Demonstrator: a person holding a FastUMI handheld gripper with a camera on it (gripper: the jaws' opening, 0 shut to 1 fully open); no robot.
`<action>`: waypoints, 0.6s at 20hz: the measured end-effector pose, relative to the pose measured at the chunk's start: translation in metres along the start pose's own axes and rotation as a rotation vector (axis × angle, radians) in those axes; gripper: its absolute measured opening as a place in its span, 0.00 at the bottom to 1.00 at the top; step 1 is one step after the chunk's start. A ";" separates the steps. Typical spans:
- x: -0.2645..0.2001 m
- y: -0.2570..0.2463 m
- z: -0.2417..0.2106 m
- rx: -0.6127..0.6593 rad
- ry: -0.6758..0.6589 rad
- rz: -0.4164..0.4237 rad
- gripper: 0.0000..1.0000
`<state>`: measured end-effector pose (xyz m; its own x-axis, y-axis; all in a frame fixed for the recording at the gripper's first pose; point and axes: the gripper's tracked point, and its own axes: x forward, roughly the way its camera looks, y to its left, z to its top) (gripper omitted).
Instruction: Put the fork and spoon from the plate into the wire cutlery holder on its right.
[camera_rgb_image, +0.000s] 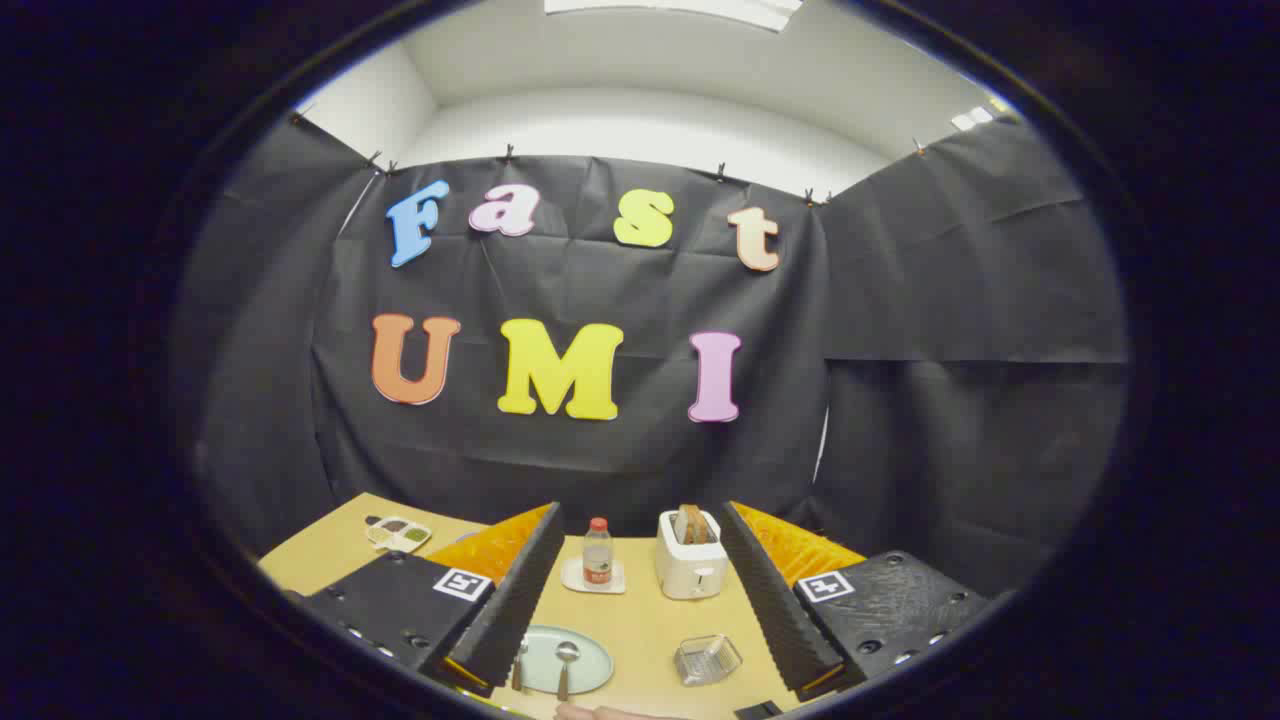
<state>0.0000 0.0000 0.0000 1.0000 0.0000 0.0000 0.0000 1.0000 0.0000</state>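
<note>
Wooden table (650, 625) is carrying everything in the booth, with black cloth (600, 440) hanging as the wall behind it. Gripper (630, 590) is hovering above the table, its two fingers spread wide with nothing between them, not touching any object. Pale plate (590, 668) is sitting on the near part of the table, just inside the left finger. Spoon (565, 665) is lying on the plate, bowl pointing away from the camera, handle toward the near edge. Fork (519, 668) is lying at the plate's left side, partly hidden behind the left finger, so how it is resting is hard to tell. Wire cutlery holder (707, 659) is standing on the table to the right of the plate, apart from it and close to the right finger; nothing is showing inside it. Farther back, between the fingers, a small bottle with a red cap (597, 552) is standing upright on a white coaster or saucer (592, 582). Beside it on the right, a white toaster (690, 565) is holding slices of bread (692, 523) in its slots. Beyond the left finger, a small tray with several compartments (398, 533) is sitting near the far left of the table. At the near table edge, part of a hand (610, 712) is showing.
</note>
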 end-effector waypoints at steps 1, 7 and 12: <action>0.006 0.002 -0.004 0.008 0.014 0.002 0.94; 0.025 0.019 -0.028 -0.016 0.072 0.035 0.95; 0.045 0.032 -0.049 -0.033 0.111 0.057 0.95</action>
<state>0.0447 0.0325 -0.0493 0.9922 0.0547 -0.1121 -0.0584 0.9978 -0.0301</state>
